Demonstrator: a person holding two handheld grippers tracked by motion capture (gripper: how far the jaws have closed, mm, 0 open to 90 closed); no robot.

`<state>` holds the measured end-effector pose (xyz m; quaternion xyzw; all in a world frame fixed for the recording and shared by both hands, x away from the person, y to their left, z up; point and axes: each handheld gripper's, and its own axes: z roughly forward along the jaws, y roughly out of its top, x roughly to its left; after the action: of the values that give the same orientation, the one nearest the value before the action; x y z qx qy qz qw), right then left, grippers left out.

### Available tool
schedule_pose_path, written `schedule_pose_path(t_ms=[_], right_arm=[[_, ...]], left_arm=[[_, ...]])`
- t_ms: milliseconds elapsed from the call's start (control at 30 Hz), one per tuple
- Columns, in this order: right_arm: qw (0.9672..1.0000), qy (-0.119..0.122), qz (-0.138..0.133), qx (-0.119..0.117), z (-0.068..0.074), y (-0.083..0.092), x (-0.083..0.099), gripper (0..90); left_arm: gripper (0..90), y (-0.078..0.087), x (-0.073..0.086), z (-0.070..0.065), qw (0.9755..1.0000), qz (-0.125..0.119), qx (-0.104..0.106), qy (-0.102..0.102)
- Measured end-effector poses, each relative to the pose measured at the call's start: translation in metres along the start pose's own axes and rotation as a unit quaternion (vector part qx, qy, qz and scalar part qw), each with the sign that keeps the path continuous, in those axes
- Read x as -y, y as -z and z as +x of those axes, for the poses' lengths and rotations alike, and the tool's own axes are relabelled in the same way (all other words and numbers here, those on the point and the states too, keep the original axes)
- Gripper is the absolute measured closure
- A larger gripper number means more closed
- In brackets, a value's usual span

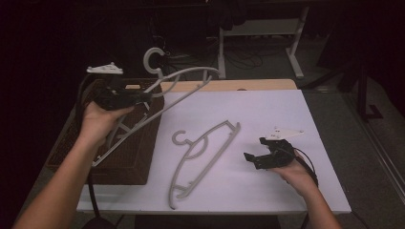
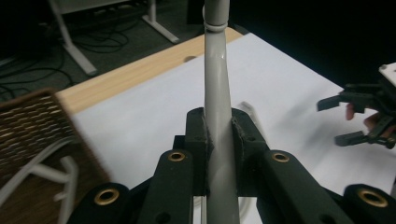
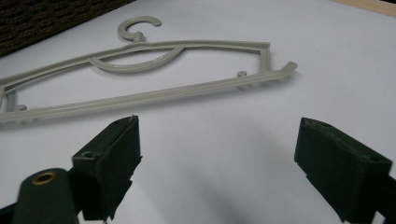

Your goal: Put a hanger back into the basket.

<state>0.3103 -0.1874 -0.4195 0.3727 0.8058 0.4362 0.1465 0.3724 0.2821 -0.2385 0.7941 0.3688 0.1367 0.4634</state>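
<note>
The work in hand seems to be taking grey plastic clothes hangers out of a brown wicker basket (image 1: 138, 157) at the left of the white table (image 1: 267, 114) and laying them flat on the table top. One hanger (image 1: 203, 152) already lies flat on the table near the middle, with its hook pointing to the far left; in the right gripper view it lies just beyond the jaws, not touching them. The left gripper (image 1: 143, 98) is clamped on a second hanger (image 1: 184, 90): in the left gripper view the pads press from both sides on its grey bar (image 2: 218, 140). This hanger hangs in the air over the basket, tilted, its hook (image 1: 154, 59) at the far side and its lower end down toward the near left edge of the basket. At least one more hanger seems to rest in the basket, but the light is too dim to count. The right gripper (image 1: 255, 160) rests low over the table at the right, its jaws wide apart with nothing between them. I judge that the step now is carrying the lifted hanger across. The next move asks to bring it clear of the basket rim, turn it level and put it down on free table beside the first one without knocking it.
</note>
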Motion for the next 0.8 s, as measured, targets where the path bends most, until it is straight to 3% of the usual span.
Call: schedule_pose_path(t_ms=[233, 467, 800], right_arm=[[0.9999, -0.009, -0.004, 0.013, -0.005, 0.003, 0.004, 13.5], [0.9997, -0.014, -0.004, 0.020, -0.009, 0.003, 0.006, 13.5], [0.9994, -0.020, -0.005, 0.027, -0.012, 0.005, 0.007, 13.4]], left_arm=[[79.2, 0.042, 0.017, 0.043, 0.9990, -0.013, -0.038, 0.020], [79.2, 0.075, 0.042, 0.078, 0.9971, -0.012, -0.062, 0.043], [79.1, 0.095, 0.077, 0.112, 0.9946, -0.015, -0.077, 0.067]])
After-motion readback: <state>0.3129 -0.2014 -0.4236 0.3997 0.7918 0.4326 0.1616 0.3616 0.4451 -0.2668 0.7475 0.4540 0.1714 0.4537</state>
